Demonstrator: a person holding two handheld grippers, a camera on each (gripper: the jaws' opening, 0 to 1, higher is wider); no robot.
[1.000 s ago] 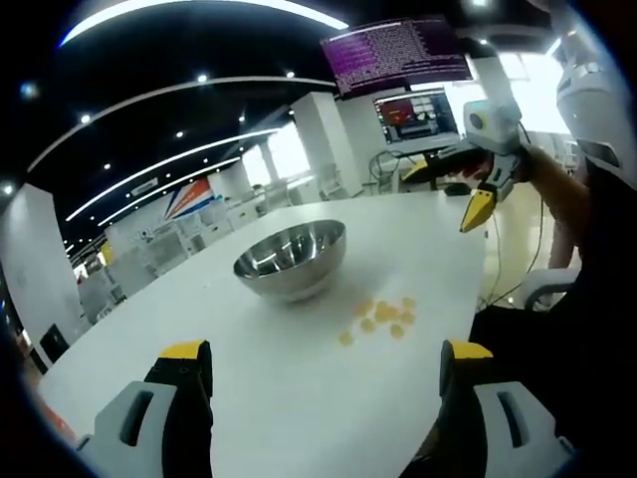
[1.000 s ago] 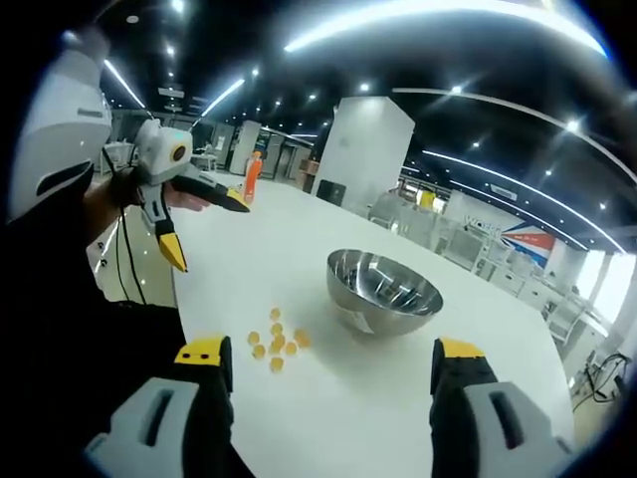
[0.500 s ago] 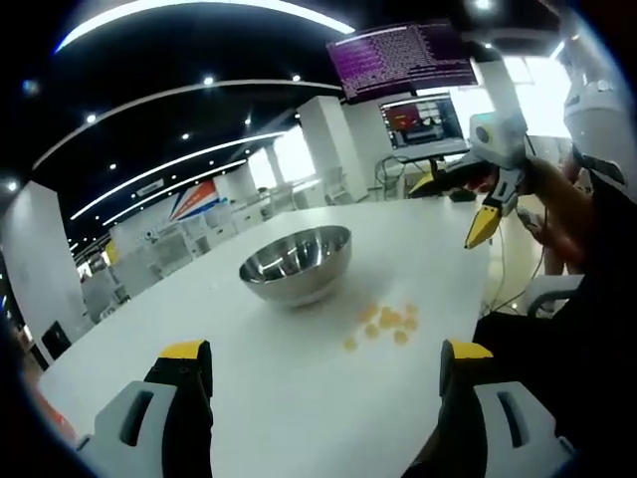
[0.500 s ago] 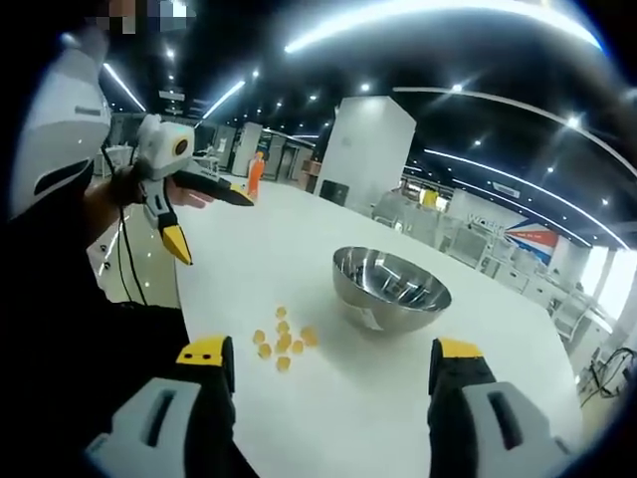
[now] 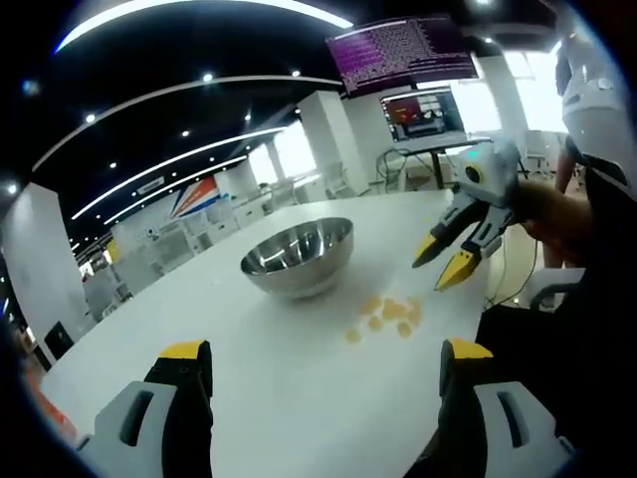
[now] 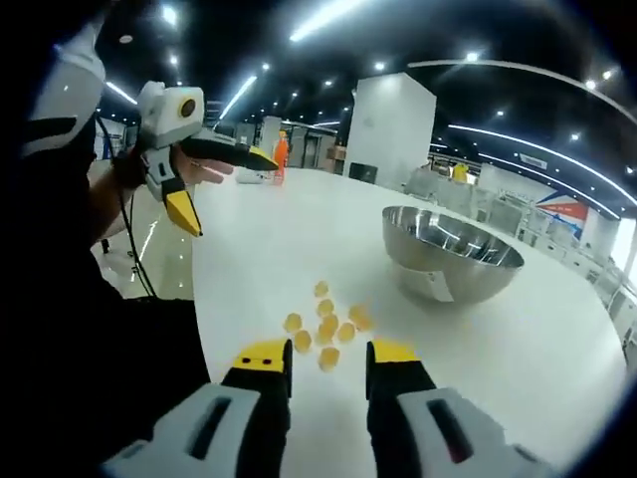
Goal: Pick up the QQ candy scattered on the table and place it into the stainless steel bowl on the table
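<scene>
The white table (image 6: 557,349) carries a steel bowl (image 6: 450,254) inboard of the near edge; it looks empty, though part of its inside is hidden. A cluster of yellow candies (image 6: 326,327) lies between the bowl and that edge. The right tongs (image 6: 326,357) are narrowed to a small gap, gripping nothing, poised just short of the candies. The left tongs (image 5: 323,360) are released wide, well apart from the candies (image 5: 388,315).

Step in hand: approach for the first pick. Single out an outlying candy, straddle it, then clench gently. The candy count and wrapping cannot be made out.
</scene>
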